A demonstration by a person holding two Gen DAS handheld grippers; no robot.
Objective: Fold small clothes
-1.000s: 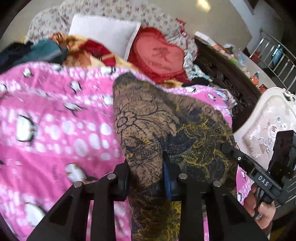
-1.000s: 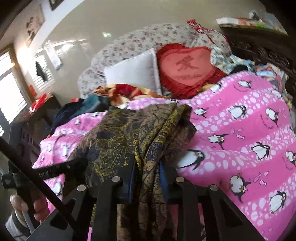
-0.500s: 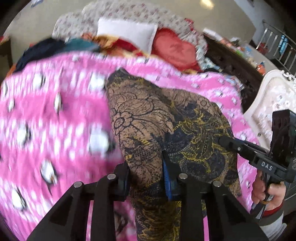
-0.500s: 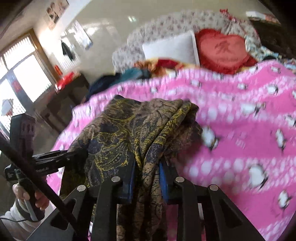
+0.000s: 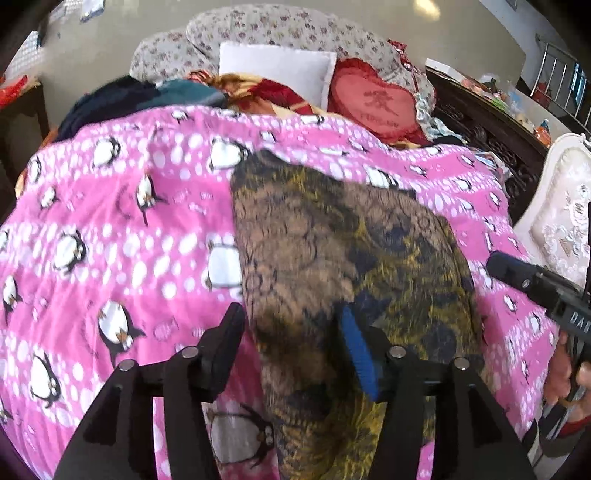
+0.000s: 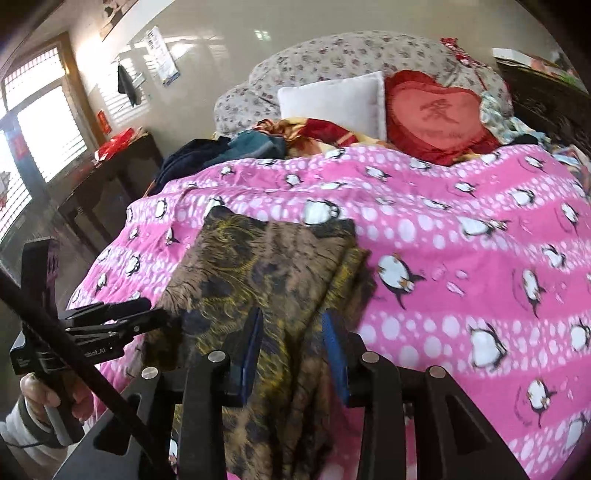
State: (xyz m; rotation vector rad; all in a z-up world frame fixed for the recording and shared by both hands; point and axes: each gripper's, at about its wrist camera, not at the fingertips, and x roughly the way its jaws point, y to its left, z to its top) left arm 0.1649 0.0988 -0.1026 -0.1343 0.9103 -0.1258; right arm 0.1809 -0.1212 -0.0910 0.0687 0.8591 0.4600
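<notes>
A brown, black and yellow patterned garment [image 5: 332, 266] lies spread on the pink penguin blanket [image 5: 110, 221], with its near end hanging over the bed's front edge. My left gripper [image 5: 291, 347] is open, its jaws wide apart over the garment's near left part. My right gripper [image 6: 291, 350] is open too, its blue-padded jaws either side of the garment's [image 6: 266, 273] bunched right edge. Each gripper also shows in the other's view: the right one [image 5: 535, 284] at the right, the left one [image 6: 110, 317] at the left.
At the bed's head lie a white pillow [image 5: 273, 70], a red heart cushion [image 5: 376, 103], a flowered quilt [image 5: 280, 29] and dark clothes [image 5: 122, 99]. A dark carved sideboard [image 5: 480, 125] and a white chair [image 5: 561, 210] stand to the right, a dark table [image 6: 107, 184] to the left.
Both grippers were shut on the garment and have opened. The garment has gone from held up to lying flat on the blanket, and both grippers have drawn back toward the bed's front edge.
</notes>
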